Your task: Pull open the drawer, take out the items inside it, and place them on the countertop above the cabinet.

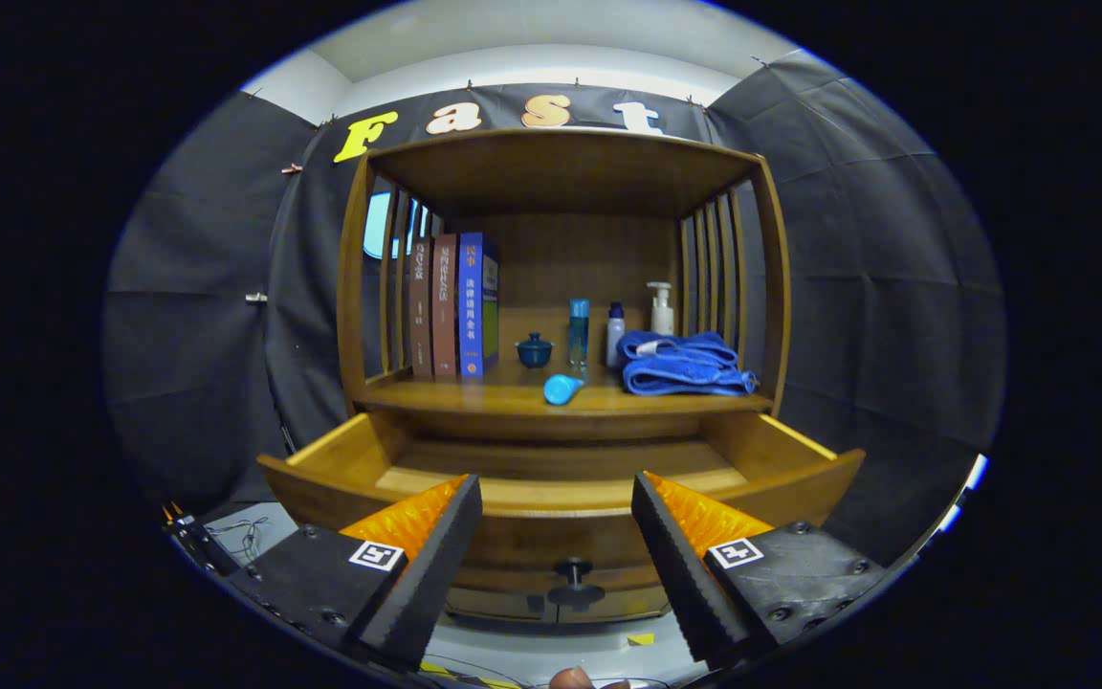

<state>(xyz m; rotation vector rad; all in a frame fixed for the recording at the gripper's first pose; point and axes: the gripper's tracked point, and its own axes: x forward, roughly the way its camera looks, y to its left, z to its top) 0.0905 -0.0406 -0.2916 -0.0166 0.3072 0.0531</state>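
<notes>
with its fingers spread wide and holding nothing, the gripper [556, 498] hangs just before the pulled-out drawer [561, 493], whose knob [573, 574] shows between them. above the drawer, a small blue bottle [562, 388] lies tipped on the countertop [513, 400], near a folded blue towel [685, 366].

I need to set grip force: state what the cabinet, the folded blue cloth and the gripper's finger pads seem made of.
Cabinet: looks like wood with a glossy varnish; grain and reflections show.
Folded blue cloth: soft fabric, probably towelling; plush rounded folds.
Finger pads: black, matte, likely rubber; ridged faces. The gripper hangs open before the drawer, holding nothing.
</notes>
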